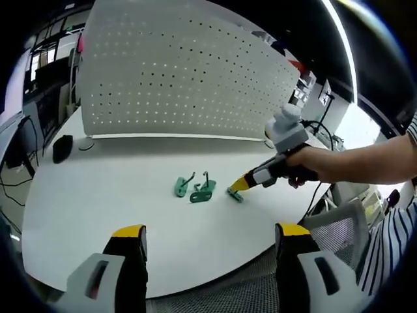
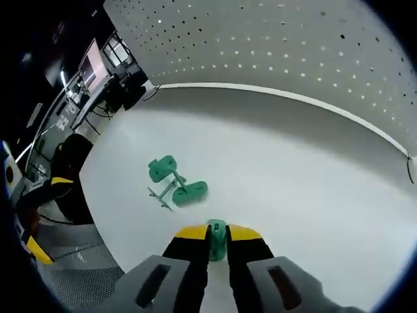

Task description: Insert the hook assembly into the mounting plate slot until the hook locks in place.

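A white perforated metal backboard (image 1: pixel 189 72) stands behind the white round table (image 1: pixel 98 215), where two green plastic hook pieces (image 2: pixel 176 182) lie touching mid-table. The right gripper (image 2: pixel 217 236) pinches a third small green plastic hook piece (image 2: pixel 216 240) at the table surface; light, rigid and probably slippery, it looks best held by its flat base. The left gripper (image 1: pixel 208 238) hovers wide open, empty.

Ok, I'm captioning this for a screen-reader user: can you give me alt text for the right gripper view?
The right gripper, jaws closed on a small green part, sits low over a white table. Two more green parts lie together on the table just beyond it. A white perforated panel stands along the far edge.
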Demonstrator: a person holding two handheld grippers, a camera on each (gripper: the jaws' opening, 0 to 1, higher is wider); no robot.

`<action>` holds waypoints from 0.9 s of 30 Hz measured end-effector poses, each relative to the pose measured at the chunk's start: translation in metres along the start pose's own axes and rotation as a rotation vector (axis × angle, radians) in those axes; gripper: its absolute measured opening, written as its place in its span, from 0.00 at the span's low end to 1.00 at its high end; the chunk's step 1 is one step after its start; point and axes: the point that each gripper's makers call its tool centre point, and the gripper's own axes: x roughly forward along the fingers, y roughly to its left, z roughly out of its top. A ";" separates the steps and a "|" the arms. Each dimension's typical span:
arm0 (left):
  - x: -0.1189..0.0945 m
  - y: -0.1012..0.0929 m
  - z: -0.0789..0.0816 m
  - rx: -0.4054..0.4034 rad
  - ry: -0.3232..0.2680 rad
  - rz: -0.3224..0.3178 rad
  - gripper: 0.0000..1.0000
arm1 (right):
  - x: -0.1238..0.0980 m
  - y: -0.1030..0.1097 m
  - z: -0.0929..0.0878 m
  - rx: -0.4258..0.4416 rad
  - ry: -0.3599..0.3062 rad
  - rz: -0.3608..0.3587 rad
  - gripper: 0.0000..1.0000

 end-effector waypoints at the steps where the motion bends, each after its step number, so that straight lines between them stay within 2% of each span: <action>1: 0.000 0.000 0.000 -0.002 -0.001 0.001 0.83 | 0.001 0.000 -0.002 -0.007 0.011 -0.003 0.03; 6: 0.000 0.001 0.000 -0.005 -0.004 0.006 0.82 | 0.002 0.001 -0.001 0.032 -0.011 0.000 0.00; 9: 0.000 0.001 0.000 -0.005 0.001 0.004 0.82 | -0.001 0.003 0.001 0.023 -0.028 -0.012 0.00; 22: 0.000 0.003 -0.001 -0.018 0.005 0.013 0.84 | -0.021 0.013 0.034 0.053 -0.179 0.009 0.00; 24: 0.000 0.004 0.000 -0.029 0.002 0.013 0.83 | -0.023 0.015 0.037 -0.011 -0.185 -0.005 0.00; 27: -0.002 0.006 0.003 -0.057 -0.019 0.010 0.82 | -0.027 0.024 0.042 -0.021 -0.204 0.009 0.00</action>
